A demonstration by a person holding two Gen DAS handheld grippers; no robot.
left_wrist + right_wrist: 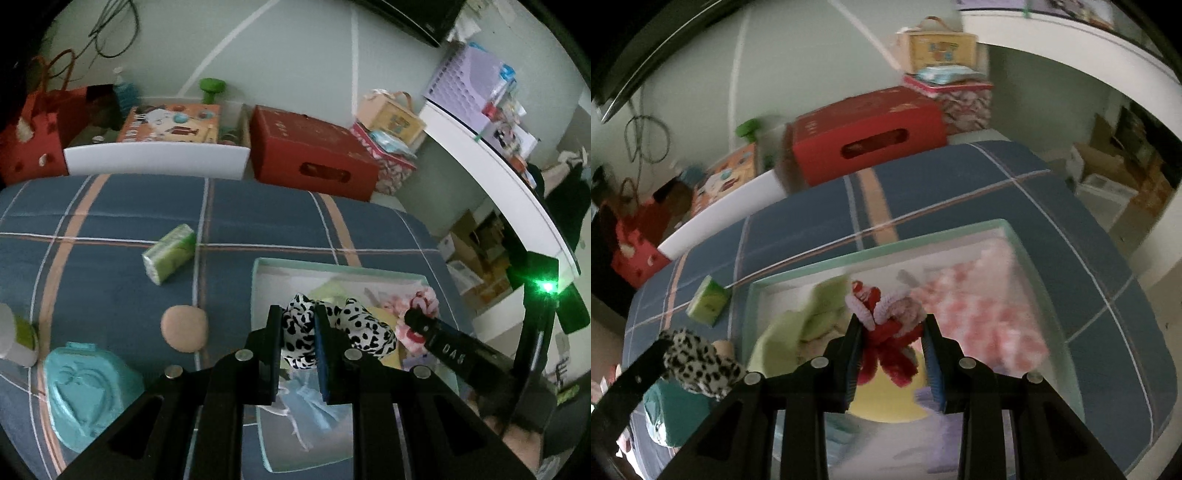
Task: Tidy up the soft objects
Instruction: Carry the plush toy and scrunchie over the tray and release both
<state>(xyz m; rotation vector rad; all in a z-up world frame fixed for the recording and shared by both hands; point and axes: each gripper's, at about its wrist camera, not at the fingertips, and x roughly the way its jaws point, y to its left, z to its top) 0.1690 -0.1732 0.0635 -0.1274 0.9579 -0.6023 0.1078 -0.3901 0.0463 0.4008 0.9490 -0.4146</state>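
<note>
My left gripper is shut on a black-and-white spotted cloth and holds it over the pale green box on the bed. The cloth also shows at the left of the right wrist view. My right gripper is shut on a red and pink fuzzy toy above the same box; that gripper shows in the left wrist view. Inside the box lie a pink checked cloth, yellow-green cloths and a light blue cloth.
On the blue plaid bedcover lie a green tissue pack, a tan round pad, a teal lidded container and a white bottle. A red box and a white tray stand behind the bed.
</note>
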